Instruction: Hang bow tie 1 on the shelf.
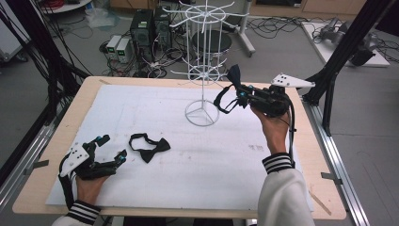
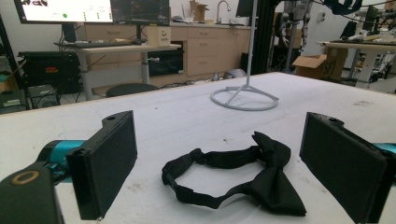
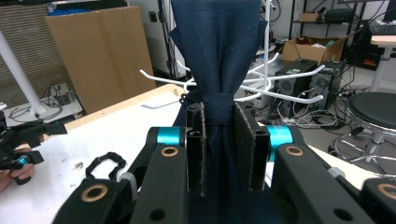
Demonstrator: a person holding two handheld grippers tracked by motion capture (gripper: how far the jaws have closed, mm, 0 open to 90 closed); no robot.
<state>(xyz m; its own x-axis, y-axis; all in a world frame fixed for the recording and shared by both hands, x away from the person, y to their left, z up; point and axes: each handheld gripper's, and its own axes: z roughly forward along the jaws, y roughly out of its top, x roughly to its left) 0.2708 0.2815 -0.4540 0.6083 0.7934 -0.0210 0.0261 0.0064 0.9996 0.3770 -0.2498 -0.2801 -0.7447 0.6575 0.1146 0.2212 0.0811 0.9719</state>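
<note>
In the high view the right gripper (image 1: 234,89) sits right of centre in the upper half of the frame, held up beside the white wire rack (image 1: 203,70). Its jaws are clamped on a dark bow tie (image 1: 234,75), whose strap hangs in a loop below the jaws. The right gripper view (image 3: 219,149) brings out what the overhead shot cannot: the cloth is navy (image 3: 217,70), pinched at its knot between the two pads, and it rises up the middle of the frame in front of the rack's white hooks (image 3: 285,95).

A second, black bow tie (image 1: 149,147) lies flat on the white board (image 1: 197,188), left of centre in the high view. The left gripper (image 1: 110,148) rests at the lower left, jaws apart and holding nothing, just left of that tie. The left gripper view (image 2: 219,158) shows the black tie (image 2: 243,179) lying low at the centre between the wide-set pads without touching them, with the rack's round base (image 2: 245,99) farther back at the upper centre.
</note>
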